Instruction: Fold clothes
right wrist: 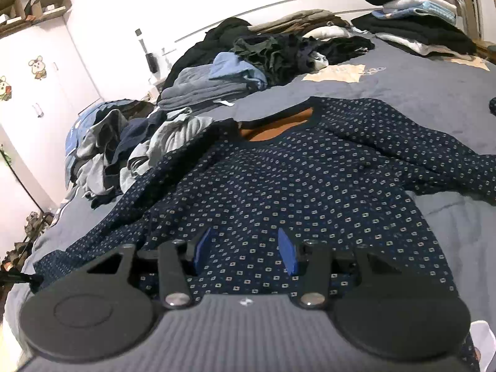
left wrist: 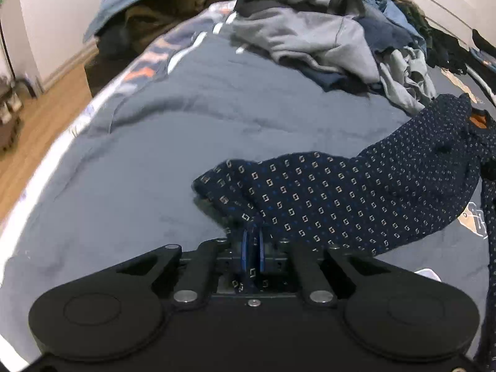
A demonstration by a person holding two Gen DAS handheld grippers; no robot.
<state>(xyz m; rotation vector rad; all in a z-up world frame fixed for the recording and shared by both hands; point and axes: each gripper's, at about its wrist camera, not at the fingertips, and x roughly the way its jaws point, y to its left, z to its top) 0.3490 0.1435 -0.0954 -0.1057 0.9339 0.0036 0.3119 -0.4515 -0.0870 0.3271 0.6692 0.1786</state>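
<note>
Clearly left gripper (left wrist: 252, 245) pinches patterned shirt (left wrist: 356, 198) sleeve (on bed (left wrist: 186, 124)).

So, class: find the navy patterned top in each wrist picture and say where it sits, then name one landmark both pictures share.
Left wrist view: the navy patterned top runs from bottom centre, where the left gripper pinches its edge, up to the right edge.
Right wrist view: the top fills the centre, spread flat, passing between the right gripper's fingers.
Shared landmark: the top's orange-lined neck opening.
</note>
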